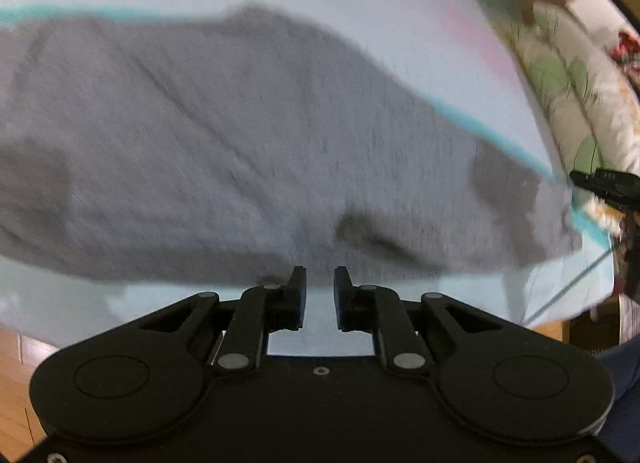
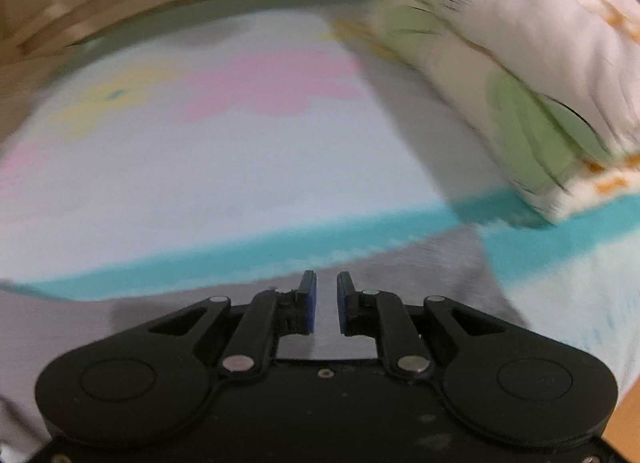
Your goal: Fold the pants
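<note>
Grey pants [image 1: 248,135] lie flat on the bed [image 1: 400,35]; my left tongs [image 1: 320,283] and right tongs [image 2: 326,287] hover slightly spread and empty between folds, needing next the edge at six o'clock.

The pants [image 1: 240,143] lie spread on the bed sheet [image 1: 400,23], with a pillow [image 2: 520,63] beyond to their right

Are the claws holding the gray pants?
No. Both the left claw and right claw are open and empty; the gray pants lie loose.

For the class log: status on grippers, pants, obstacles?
Left gripper, right gripper: fingers slightly apart, empty. Grey pants spread on bed sheet. Folded quilt nearby.
</note>
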{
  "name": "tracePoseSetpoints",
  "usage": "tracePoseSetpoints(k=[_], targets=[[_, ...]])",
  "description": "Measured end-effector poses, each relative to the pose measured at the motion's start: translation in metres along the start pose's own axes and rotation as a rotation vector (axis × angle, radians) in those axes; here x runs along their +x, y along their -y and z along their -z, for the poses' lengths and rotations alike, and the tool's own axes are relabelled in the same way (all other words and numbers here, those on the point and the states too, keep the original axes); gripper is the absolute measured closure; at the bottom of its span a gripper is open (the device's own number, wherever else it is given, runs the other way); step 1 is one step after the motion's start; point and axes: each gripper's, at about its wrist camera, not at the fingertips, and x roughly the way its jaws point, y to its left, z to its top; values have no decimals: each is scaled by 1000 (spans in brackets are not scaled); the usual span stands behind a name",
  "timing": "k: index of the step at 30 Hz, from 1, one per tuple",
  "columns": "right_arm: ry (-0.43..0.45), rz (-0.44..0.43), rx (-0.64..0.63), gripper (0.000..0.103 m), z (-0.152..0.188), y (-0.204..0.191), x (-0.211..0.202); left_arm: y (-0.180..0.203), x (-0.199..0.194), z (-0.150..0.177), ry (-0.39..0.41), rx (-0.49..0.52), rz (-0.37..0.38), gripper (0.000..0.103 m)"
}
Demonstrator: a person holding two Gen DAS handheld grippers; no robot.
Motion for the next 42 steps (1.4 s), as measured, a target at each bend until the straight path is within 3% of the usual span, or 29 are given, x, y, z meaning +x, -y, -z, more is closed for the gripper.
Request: tracePoseSetpoints(k=[5,10,16,19,22,25,28,32,38,42], targets=[[-90,-202,-168,87,-17,-91,-24,-14,-25,-15,122,-3,-134,83],[-173,-321,-397,87,-8,-192,-35,-49,-57,-43,205,-94,-307,83],[-268,-416,-564,87,42,-293,-27,-93,-95,-75,196,-47,-414,80],[-292,-438,-636,87,71,-318,-14,-122,-102,-78,188,-74,-480,80],[-400,-453,-686,84,95,-329,-1,-146,-94,-79,149,-163,-483,80],[-532,-542,-845,84,123,-342,-2,-166,-86,-79,101,-204,-427,80],[-495,-537,-904,84,129,-350,-10,-180,-87,-80,91,-206,-419,80],[-498,-567,-735,84,101,-348,-1,-187,-85,-83,75,-157,-374,79],[-467,-568,-684,84,88,-349,0,-206,-84,-75,57,-281,-259,77],[-439,-589,-705,84,89,-352,-9,-209,-100,-71,139,-281,-298,76]])
